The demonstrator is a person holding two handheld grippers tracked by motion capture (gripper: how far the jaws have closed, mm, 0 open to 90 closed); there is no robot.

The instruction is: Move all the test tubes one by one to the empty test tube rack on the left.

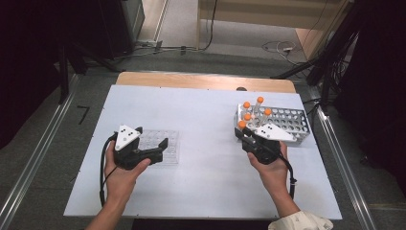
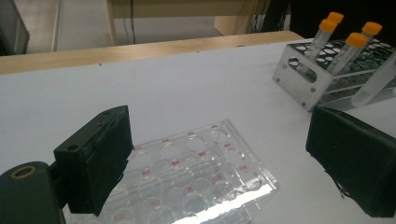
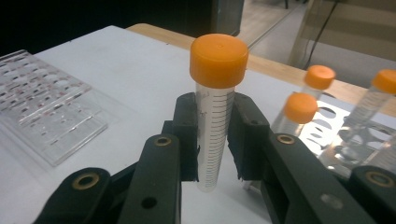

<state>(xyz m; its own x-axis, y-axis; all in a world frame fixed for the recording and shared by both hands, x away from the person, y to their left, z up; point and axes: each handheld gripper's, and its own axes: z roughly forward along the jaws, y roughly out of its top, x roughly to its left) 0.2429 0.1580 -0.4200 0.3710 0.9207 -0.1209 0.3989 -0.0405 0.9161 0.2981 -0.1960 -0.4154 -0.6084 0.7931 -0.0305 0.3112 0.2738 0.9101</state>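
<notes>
A clear tube with an orange cap [image 3: 218,53] stands upright between black jaws, and my right gripper [image 3: 215,109] is shut on its graduated body. In the high view this tube [image 1: 242,125] is held by the right gripper [image 1: 243,134] just in front of the metal rack [image 1: 294,125]. Three more orange-capped tubes [image 1: 258,101] stand in the rack's left end. My left gripper [image 1: 152,138] hangs open over a clear well plate [image 1: 168,152]. In the left gripper view its jaws [image 2: 219,135] stand wide apart, with the well plate [image 2: 196,177] lying flat below them, untouched.
The white table board [image 1: 201,120] has a wooden strip [image 1: 206,80] along its far edge. The rack [image 2: 303,79] has many free holes to the right of its tubes. Cables lie on the floor beyond the table, and metal rails run along both sides.
</notes>
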